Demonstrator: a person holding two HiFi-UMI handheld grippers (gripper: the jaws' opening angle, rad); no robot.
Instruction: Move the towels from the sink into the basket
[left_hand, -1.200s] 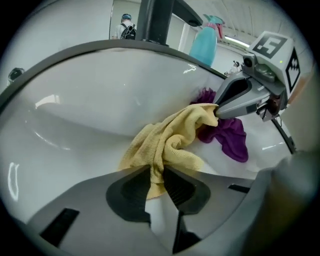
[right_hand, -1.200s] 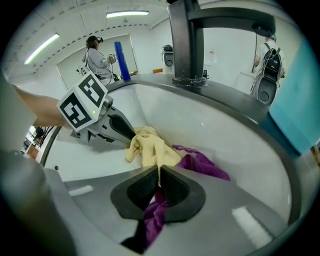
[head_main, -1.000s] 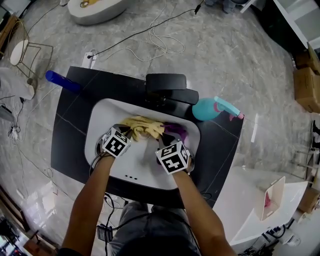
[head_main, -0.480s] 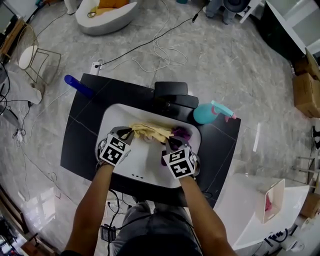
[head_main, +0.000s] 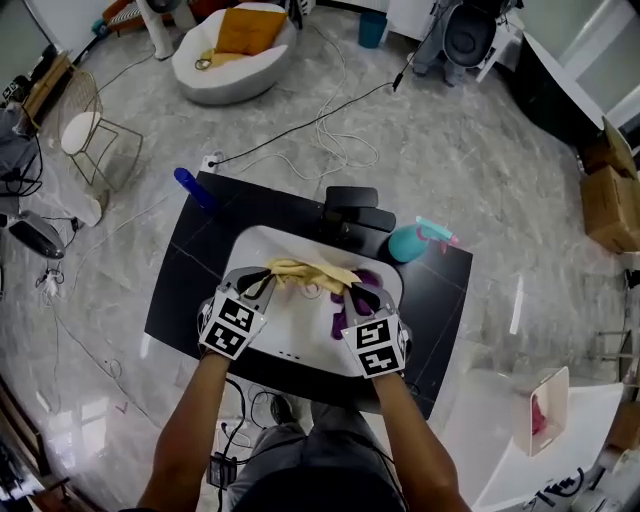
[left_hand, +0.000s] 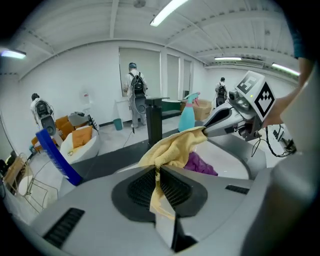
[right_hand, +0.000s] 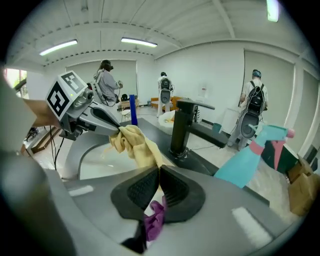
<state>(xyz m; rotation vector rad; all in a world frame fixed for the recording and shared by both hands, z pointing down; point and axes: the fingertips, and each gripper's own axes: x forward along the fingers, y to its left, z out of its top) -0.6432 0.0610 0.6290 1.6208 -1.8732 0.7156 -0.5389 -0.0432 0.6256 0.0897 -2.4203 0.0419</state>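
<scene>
A yellow towel (head_main: 310, 271) hangs stretched over the white sink (head_main: 292, 325), held at both ends. My left gripper (head_main: 264, 279) is shut on its left end, and the cloth (left_hand: 172, 149) runs out of the closed jaws toward the right gripper (left_hand: 206, 130). My right gripper (head_main: 351, 291) is shut on the other end of the yellow towel (right_hand: 141, 148). A purple towel (right_hand: 156, 218) is also pinched there and hangs below the jaws. More purple cloth (head_main: 366, 278) lies in the basin behind.
A black faucet (head_main: 350, 212) stands at the sink's back edge, with a teal spray bottle (head_main: 411, 243) to its right and a blue bottle (head_main: 194, 187) at the counter's far left corner. A white round tub (head_main: 232, 55) holding orange cloth sits on the floor beyond, among cables. People stand in the background.
Both grippers have lifted the yellow towel up out of the basin and drawn it out between them. The purple towel has come up with the right gripper.
</scene>
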